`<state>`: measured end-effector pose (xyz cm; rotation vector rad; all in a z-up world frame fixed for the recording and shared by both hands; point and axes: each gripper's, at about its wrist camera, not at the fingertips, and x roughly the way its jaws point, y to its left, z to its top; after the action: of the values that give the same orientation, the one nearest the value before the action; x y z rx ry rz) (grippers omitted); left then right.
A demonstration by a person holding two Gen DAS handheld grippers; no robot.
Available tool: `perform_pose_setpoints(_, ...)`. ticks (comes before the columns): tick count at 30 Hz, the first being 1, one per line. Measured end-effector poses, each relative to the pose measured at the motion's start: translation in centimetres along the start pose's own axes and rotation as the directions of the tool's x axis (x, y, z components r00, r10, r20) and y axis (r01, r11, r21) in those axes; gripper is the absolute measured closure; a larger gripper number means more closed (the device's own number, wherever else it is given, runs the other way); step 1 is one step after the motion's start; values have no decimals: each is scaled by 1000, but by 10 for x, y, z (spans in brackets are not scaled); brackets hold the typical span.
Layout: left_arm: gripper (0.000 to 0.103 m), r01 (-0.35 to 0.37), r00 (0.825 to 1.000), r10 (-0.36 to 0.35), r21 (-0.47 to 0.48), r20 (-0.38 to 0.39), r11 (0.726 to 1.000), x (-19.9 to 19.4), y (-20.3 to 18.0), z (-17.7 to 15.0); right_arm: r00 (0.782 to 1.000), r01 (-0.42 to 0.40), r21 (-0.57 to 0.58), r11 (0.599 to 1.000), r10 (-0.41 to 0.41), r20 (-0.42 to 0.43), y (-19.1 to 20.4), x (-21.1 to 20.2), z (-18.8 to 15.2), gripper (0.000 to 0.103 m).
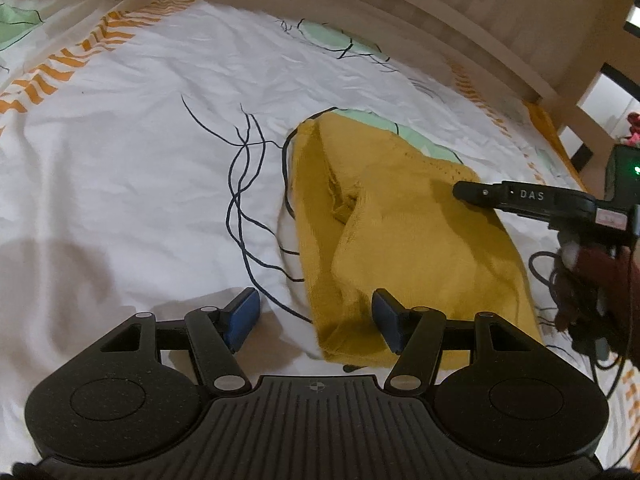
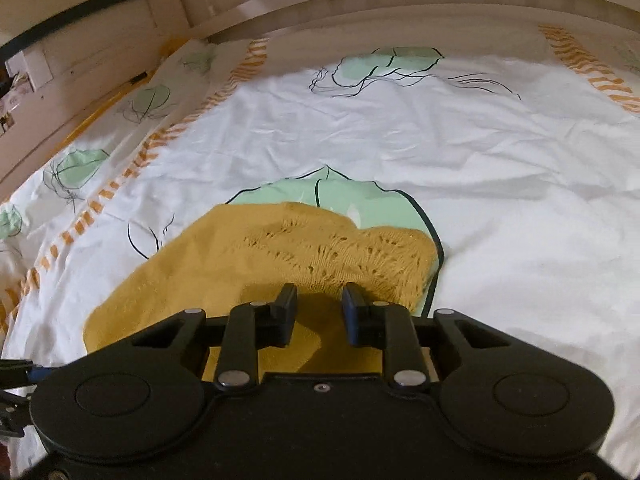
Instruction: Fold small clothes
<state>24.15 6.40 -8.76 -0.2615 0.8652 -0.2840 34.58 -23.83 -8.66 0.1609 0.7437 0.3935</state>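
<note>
The left gripper (image 1: 316, 322) was matte black, with blue pads (image 1: 244, 318), silver pivot screws and a ribbed housing bearing a small crosshair mark. The right gripper (image 2: 318, 312) matched it, lettered "DAS" on one finger, trailing black cables and a green light.

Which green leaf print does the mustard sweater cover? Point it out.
The large leaf print under the mustard knit sweater, just ahead of the right gripper; the other leaf prints on the bedsheet lie uncovered.

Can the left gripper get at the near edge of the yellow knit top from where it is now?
Probably yes. The left gripper is open, the yellow knit top lies flat on the bedsheet right at its right finger, and nothing sits between them; the right gripper works the far side.
</note>
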Motion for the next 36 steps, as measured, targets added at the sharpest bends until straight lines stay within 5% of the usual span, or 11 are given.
perform_pose_setpoints(10, 43, 129, 990, -134, -91, -49, 987, 12, -2, 2, 994, -75, 153, 985, 61, 91, -22, -26, -6, 22)
perform_pose_setpoints(17, 38, 185, 978, -200, -180, -67, 966, 27, 1, 6, 986, -166, 296, 941, 158, 53, -56, -20, -18, 20)
perform_pose_setpoints(28, 37, 287, 945, -311, -197, -104, 937, 53, -14, 14, 958, -283, 322, 904, 285, 42, -56, 6, -22, 14)
perform_pose_setpoints(29, 39, 294, 941, -321, -210, -106, 932, 53, -14, 14, 957, -287, 321, 903, 288, 44, -56, 7, -22, 14)
perform_pose_setpoints(31, 69, 309, 932, -343, -238, -119, 921, 54, -13, 14, 955, -292, 327, 899, 292, 49, -57, 8, -23, 14)
perform_pose_setpoints(32, 75, 318, 924, -360, -262, -132, 911, 56, -12, 13, 955, -293, 330, 897, 293, 51, -58, 7, -23, 15)
perform_pose_setpoints(33, 78, 327, 915, -379, -294, -140, 898, 58, -11, 10, 956, -288, 326, 900, 289, 45, -57, 7, -23, 23)
perform_pose_setpoints(34, 80, 327, 913, -383, -309, -141, 893, 58, -11, 9, 960, -272, 319, 908, 278, 28, -57, 6, -23, 45)
perform_pose_setpoints(36, 82, 316, 920, -367, -291, -139, 903, 53, -15, 8, 965, -242, 332, 912, 261, -15, -60, 5, -23, 58)
